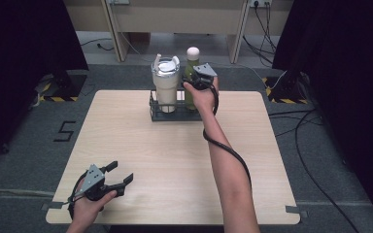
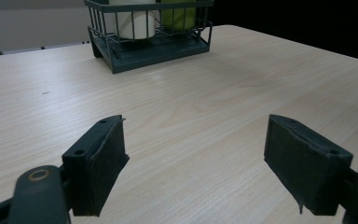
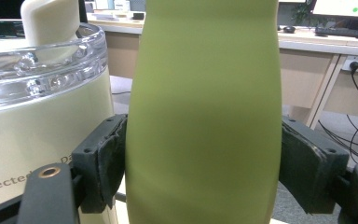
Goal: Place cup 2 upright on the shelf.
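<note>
The right gripper [image 1: 200,79] was extended to the far edge of the table [image 1: 175,160], its jaws set on either side of the green bottle [image 3: 204,112]; in the right gripper view both pads [image 3: 109,158] lay against the bottle's flanks, so the gripper was closed on it at a medium spread. The bottle, capped in white, stood upright in the right half of a dark wire rack [image 1: 171,111] at the middle of the far edge. Just beside it, in the left half, stood a cream tumbler [image 1: 166,85] with a clear lid [image 3: 37,74]; the left pad of the right gripper sat in the narrow gap between tumbler and bottle. The left gripper [image 1: 117,175] was held over the near left corner of the table, jaws wide apart and holding nothing, pointing toward the rack; in the left gripper view bare wood showed between the pads [image 2: 103,161]. The broad tabletop between the rack and the near edge lay open, with free surface to the left and right of the rack as well. A black cable [image 1: 226,145] trailed from the right gripper along the forearm [image 1: 228,170].
</note>
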Motion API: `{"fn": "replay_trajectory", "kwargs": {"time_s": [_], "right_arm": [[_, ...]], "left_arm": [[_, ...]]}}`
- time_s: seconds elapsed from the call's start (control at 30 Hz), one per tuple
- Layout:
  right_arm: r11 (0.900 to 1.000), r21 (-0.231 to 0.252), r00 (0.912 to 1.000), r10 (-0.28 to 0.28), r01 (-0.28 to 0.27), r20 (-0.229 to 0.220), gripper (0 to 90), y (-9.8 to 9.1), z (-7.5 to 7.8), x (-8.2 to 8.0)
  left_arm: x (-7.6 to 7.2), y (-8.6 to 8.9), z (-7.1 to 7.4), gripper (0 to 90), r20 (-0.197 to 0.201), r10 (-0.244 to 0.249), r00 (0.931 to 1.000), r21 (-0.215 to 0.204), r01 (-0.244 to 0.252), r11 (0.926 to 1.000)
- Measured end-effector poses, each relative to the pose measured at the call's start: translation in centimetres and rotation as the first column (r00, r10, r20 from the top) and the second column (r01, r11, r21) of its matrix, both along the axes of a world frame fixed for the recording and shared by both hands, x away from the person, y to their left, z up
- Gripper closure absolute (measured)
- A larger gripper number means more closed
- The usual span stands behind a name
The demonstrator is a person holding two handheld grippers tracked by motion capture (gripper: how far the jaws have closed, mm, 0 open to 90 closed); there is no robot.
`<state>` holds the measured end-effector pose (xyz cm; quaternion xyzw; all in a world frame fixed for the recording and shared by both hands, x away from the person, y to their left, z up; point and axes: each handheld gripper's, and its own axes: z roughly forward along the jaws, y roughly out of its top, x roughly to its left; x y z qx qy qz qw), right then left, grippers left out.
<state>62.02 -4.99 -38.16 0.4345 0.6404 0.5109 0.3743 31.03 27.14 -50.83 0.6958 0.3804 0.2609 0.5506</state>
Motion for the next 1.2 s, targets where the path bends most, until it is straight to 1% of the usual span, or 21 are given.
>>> {"fn": "replay_trajectory", "kwargs": {"time_s": [0.1,0.13,0.33,0.4,0.5,0.6,0.9,1.2], "right_arm": [[1.0000,-0.004,1.0000,0.003,-0.003,0.002,20.9,0.0,0.0,0.0],[0.9999,-0.009,0.9999,0.008,-0.008,-0.006,18.0,0.0,-0.1,0.0],[0.9998,-0.009,0.9997,0.015,-0.015,-0.020,13.9,0.0,-0.2,0.0],[0.9998,-0.013,0.9996,0.011,-0.012,-0.024,11.4,0.0,-0.2,-0.1],[0.9999,-0.010,0.9996,0.009,-0.009,-0.028,10.2,-0.1,-0.3,-0.2],[0.9998,-0.012,0.9993,0.017,-0.018,-0.034,5.8,-0.2,-0.2,-0.3],[0.9995,-0.010,0.9990,0.028,-0.029,-0.034,2.8,-0.3,0.1,-0.8],[0.9990,-0.011,0.9978,0.042,-0.043,-0.052,2.2,-1.1,-0.1,-1.7]], "left_arm": [[0.0,0.0,0.0,19.7,-0.001,-0.001,1.0000,0.001,0.001,1.0000],[0.0,0.0,0.0,19.7,-0.001,-0.001,1.0000,0.001,0.001,1.0000],[0.0,0.0,0.0,19.7,-0.001,-0.001,1.0000,0.001,0.001,1.0000],[0.0,-0.1,0.0,19.7,-0.001,-0.001,1.0000,0.000,0.001,1.0000],[0.0,0.0,0.0,19.7,-0.001,0.000,1.0000,-0.001,0.000,1.0000],[0.0,-0.1,0.0,19.7,-0.001,0.000,1.0000,0.000,0.000,1.0000],[0.0,0.0,0.0,19.7,0.000,0.001,1.0000,0.001,-0.001,1.0000],[0.0,-0.1,0.0,19.7,0.001,0.002,1.0000,0.003,-0.002,1.0000]]}}
